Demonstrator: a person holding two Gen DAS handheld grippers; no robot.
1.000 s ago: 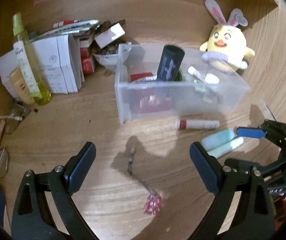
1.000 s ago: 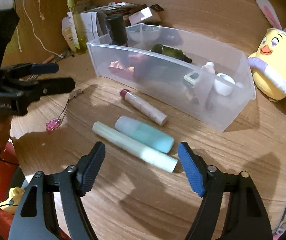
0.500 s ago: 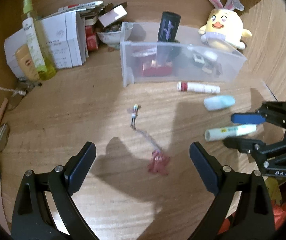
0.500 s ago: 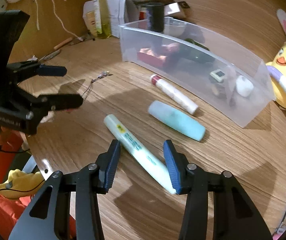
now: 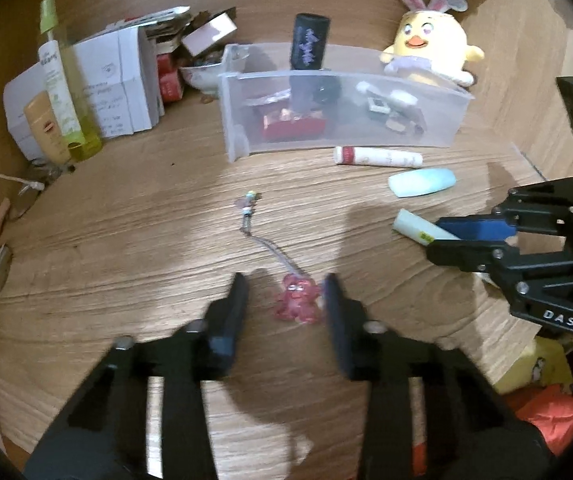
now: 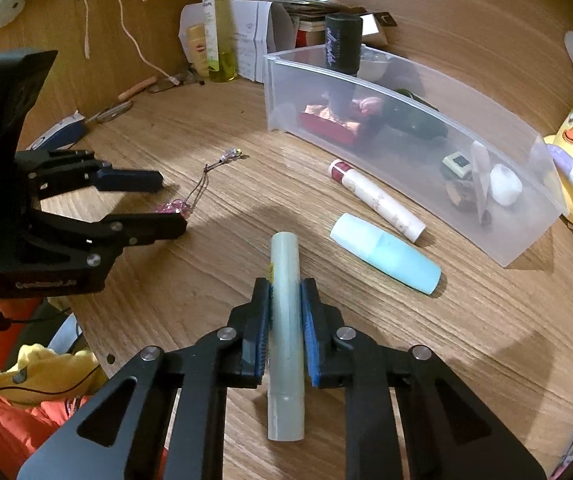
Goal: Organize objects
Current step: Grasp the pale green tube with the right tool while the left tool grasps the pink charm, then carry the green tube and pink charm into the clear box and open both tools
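Pale green tube (image 6: 284, 320) now clamped above the cluttered wooden desk (image 6: 466, 320).

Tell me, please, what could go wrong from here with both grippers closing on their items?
The left gripper has just been closing, yet its fingers stand beside the flat pink charm, so it may slip free. Its thin cord could snag. The right gripper clamps the pale green tube lengthwise, so it might slide out.

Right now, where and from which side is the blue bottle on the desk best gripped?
Grip the blue bottle across its round middle, from above. It lies flat and apart from the white tube and bin, so its long sides are free; the ends taper and may slip.
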